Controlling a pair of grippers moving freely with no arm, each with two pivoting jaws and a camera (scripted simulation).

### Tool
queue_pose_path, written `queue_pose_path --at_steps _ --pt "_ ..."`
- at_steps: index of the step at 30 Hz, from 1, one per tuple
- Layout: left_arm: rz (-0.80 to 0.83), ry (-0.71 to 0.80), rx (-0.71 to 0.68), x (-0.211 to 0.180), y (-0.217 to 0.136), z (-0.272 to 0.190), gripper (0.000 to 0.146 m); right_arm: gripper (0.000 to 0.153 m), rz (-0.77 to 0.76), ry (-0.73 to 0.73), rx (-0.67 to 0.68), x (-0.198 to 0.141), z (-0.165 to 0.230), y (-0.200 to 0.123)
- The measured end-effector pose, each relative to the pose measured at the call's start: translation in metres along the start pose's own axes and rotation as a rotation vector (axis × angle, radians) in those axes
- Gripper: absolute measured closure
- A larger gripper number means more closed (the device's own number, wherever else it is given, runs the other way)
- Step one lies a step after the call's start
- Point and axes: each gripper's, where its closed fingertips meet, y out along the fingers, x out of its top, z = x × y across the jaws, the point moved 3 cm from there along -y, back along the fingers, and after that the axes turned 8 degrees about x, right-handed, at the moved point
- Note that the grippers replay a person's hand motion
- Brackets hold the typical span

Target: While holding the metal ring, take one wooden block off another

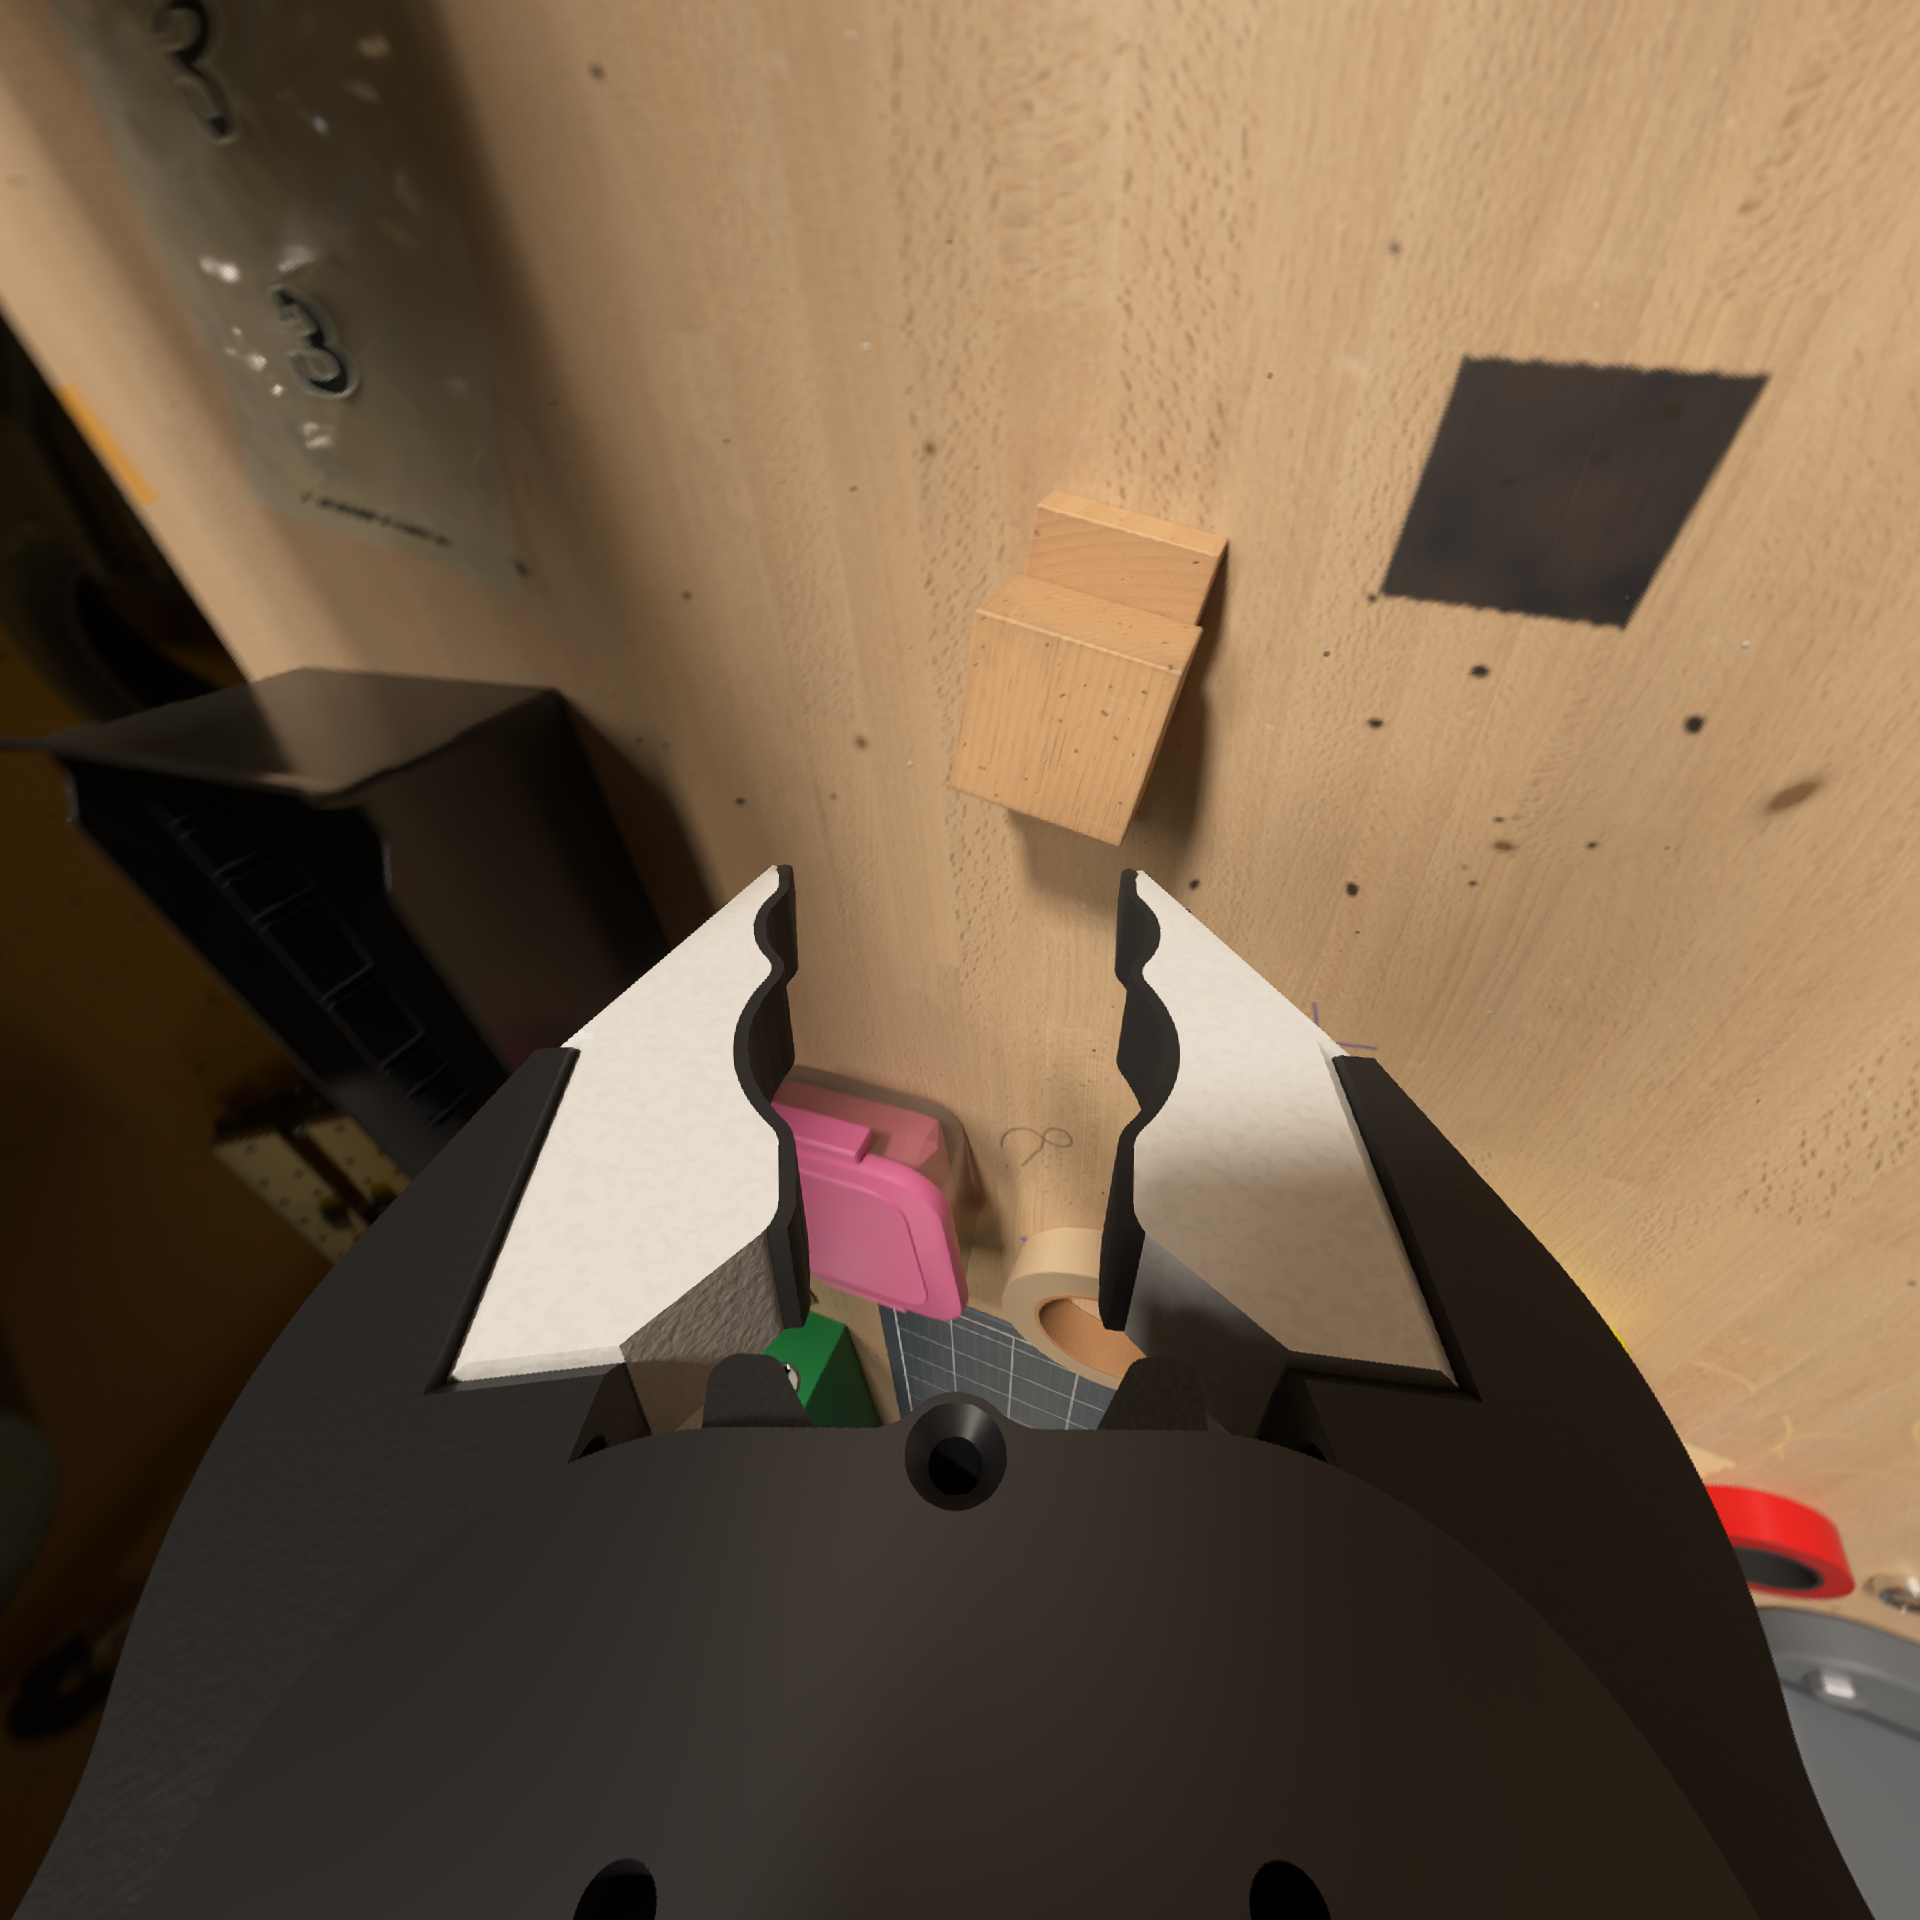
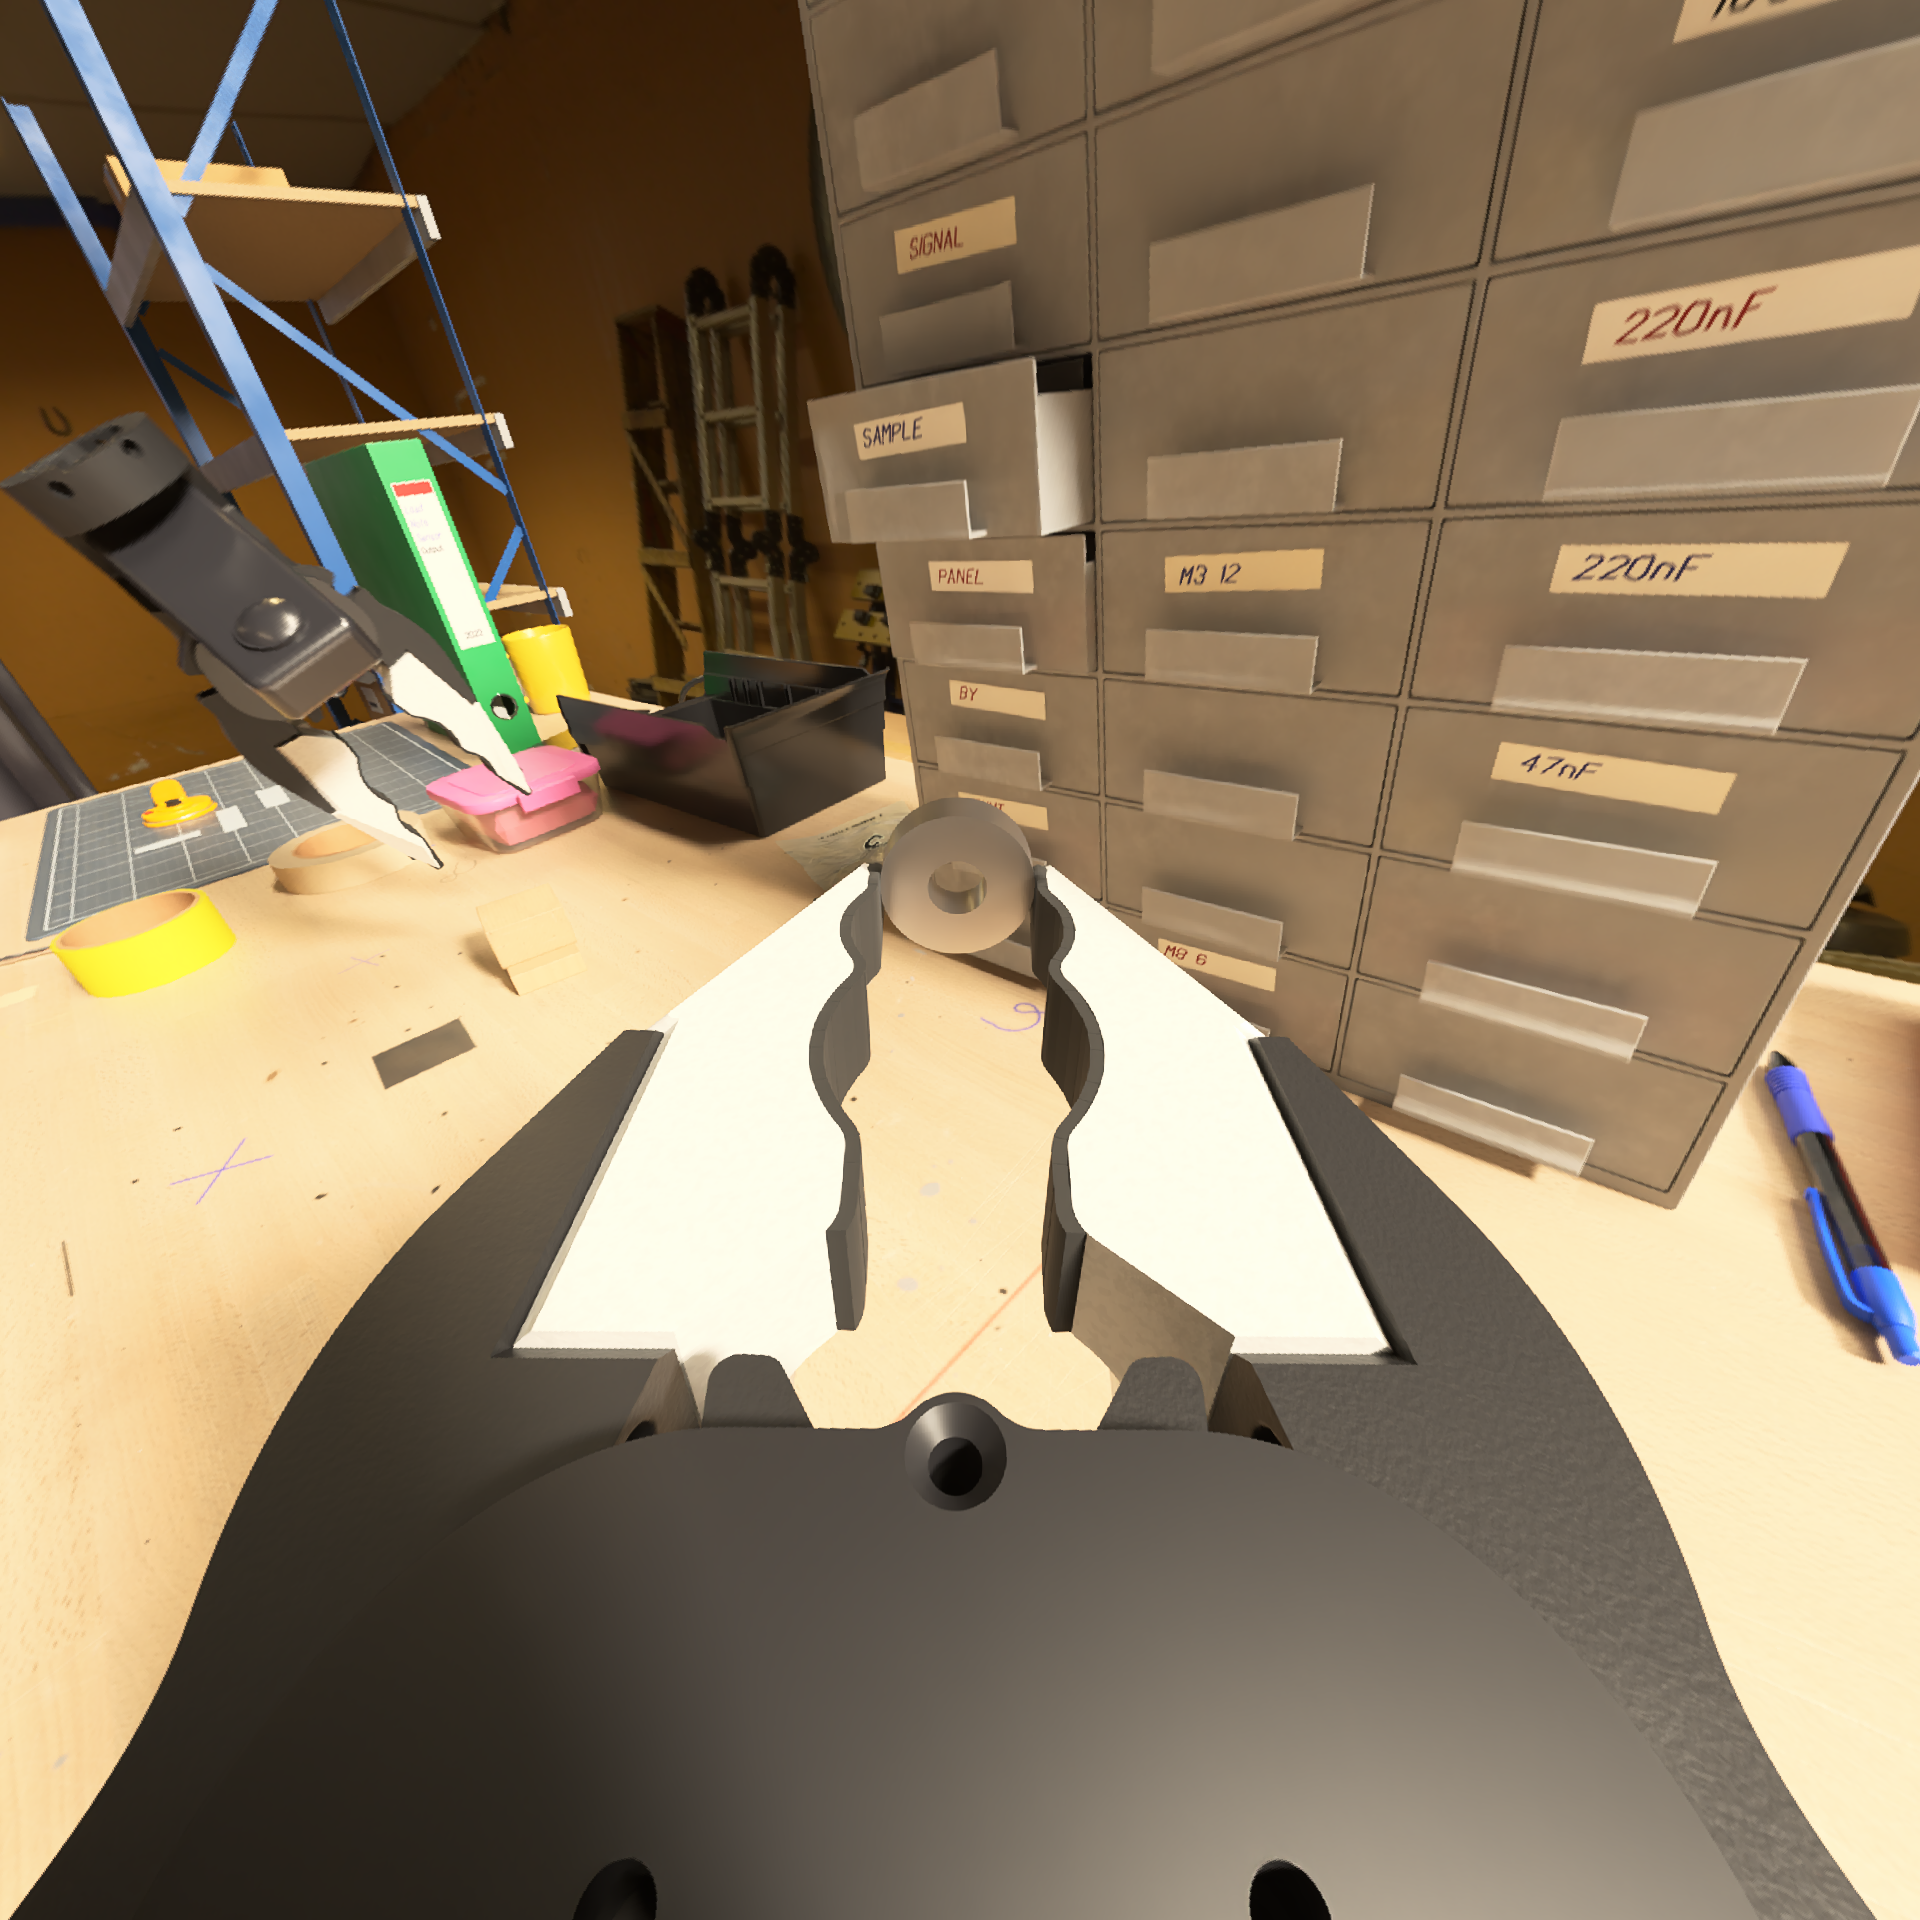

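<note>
Two wooden blocks stand stacked on the wooden bench, the upper block [image 1: 1070,717] offset over the lower block [image 1: 1127,556]. They also show small in the right wrist view [image 2: 525,935]. My left gripper [image 1: 956,883] is open and empty, hovering above the bench just short of the stack. In the right wrist view the left gripper [image 2: 473,821] hangs over the bench behind the blocks. My right gripper [image 2: 956,878] is shut on a grey metal ring [image 2: 951,883], held at its fingertips above the bench.
A grey drawer cabinet [image 2: 1455,623] stands at the right, one drawer pulled out. A black bin [image 2: 748,738], pink-lidded box [image 2: 520,795], beige tape roll [image 2: 327,857], yellow tape roll [image 2: 140,940], cutting mat [image 2: 135,842], green binder [image 2: 416,561] and blue pen [image 2: 1839,1216] lie around. A red tape roll [image 1: 1782,1538] lies near.
</note>
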Motion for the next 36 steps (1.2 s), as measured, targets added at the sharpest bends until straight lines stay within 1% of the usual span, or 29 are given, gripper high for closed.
queue_pose_path --at_steps 2,4,6,9,12,14,17,19,23,26,28,32,36 --pt "0.000 0.044 -0.067 0.001 0.011 -0.002 0.081 0.125 0.009 0.011 0.007 -0.005 -0.001 0.002" --pt "0.037 0.094 -0.130 -0.001 0.022 -0.006 0.074 0.125 0.017 0.023 0.013 -0.009 -0.002 0.003" --pt "0.069 0.147 -0.165 -0.003 0.031 -0.008 0.074 0.125 0.024 0.036 0.017 -0.013 -0.003 0.004" --pt "0.082 0.154 -0.232 -0.003 0.037 -0.009 0.078 0.125 0.032 0.048 0.018 -0.017 -0.005 0.004" --pt "0.063 0.156 -0.276 -0.001 0.045 -0.011 0.073 0.125 0.032 0.067 0.025 -0.020 -0.006 0.005" --pt "0.063 0.170 -0.298 0.002 0.051 -0.013 0.073 0.125 0.033 0.080 0.031 -0.022 -0.007 0.005" --pt "0.065 0.204 -0.335 0.008 0.061 -0.021 0.075 0.125 0.042 0.083 0.030 -0.026 -0.008 0.006" --pt "0.079 0.241 -0.362 0.010 0.066 -0.027 0.081 0.125 0.044 0.086 0.029 -0.027 -0.008 0.006" --pt "0.100 0.252 -0.400 0.010 0.067 -0.029 0.085 0.125 0.036 0.101 0.030 -0.027 -0.010 0.005" --pt "0.094 0.253 -0.375 0.009 0.066 -0.029 0.090 0.125 0.034 0.106 0.030 -0.027 -0.011 0.004" --pt "0.081 0.225 -0.346 0.009 0.064 -0.027 0.093 0.125 0.030 0.109 0.030 -0.027 -0.011 0.004" --pt "0.066 0.174 -0.279 0.004 0.054 -0.020 0.093 0.125 0.023 0.106 0.030 -0.024 -0.011 0.002" --pt "0.053 0.107 -0.229 -0.002 0.036 -0.009 0.093 0.125 0.014 0.109 0.030 -0.021 -0.011 0.001"
